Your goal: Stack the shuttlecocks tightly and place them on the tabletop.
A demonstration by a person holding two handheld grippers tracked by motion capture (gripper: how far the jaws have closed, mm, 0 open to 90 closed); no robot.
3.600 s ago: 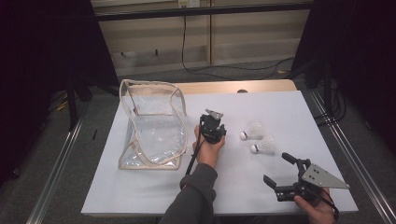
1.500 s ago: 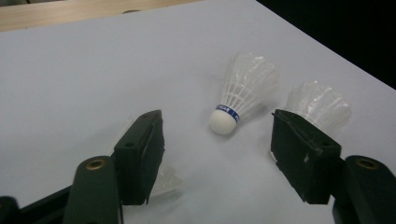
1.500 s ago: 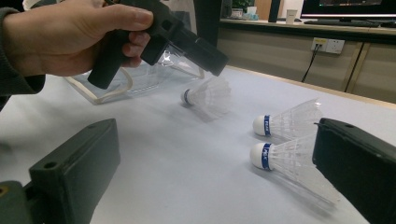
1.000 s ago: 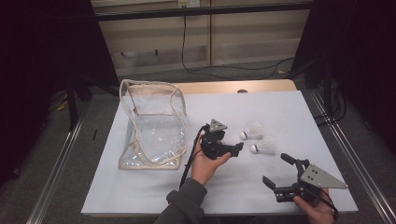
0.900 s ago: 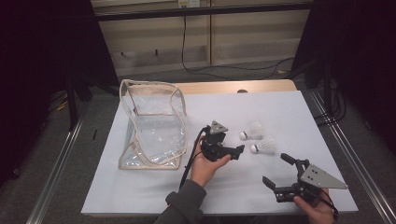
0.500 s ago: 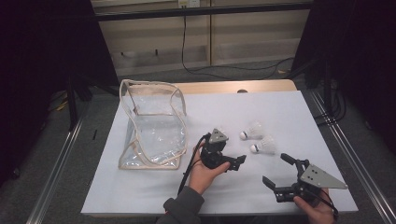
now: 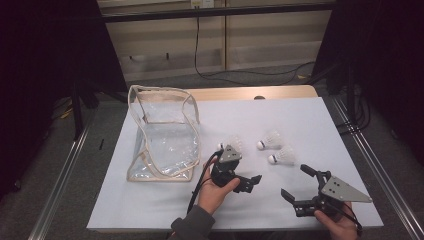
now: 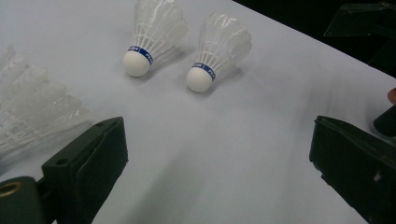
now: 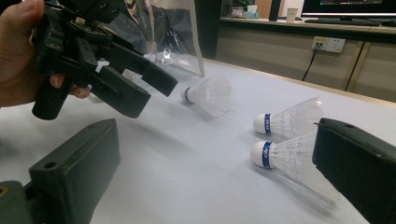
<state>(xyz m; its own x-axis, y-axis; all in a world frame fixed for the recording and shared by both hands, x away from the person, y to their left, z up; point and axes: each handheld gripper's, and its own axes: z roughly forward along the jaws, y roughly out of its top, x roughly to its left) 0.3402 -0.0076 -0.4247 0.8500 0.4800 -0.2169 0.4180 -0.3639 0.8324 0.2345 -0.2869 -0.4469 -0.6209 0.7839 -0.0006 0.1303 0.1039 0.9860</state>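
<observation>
our left gripper (image 7: 250, 181) has just been opening, empty, like the right gripper (image 7: 300, 186). the nearest shuttlecock (image 7: 282, 156) lies at its two o'clock: featherlight, crushable; we'd pinch its cork.

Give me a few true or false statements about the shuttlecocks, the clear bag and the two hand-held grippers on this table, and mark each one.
1. Three shuttlecocks lie on the table. True: one by the bag, two farther right.
2. The clear bag lies flat and zipped shut. False: it stands upright with its top gaping open.
3. The left hand-held gripper clamps a shuttlecock. False: its jaws stand wide apart with only bare table between them.
4. The right hand-held gripper is open and holds nothing. True.
5. The shuttlecocks have blue bands by their cork tips. True.
</observation>
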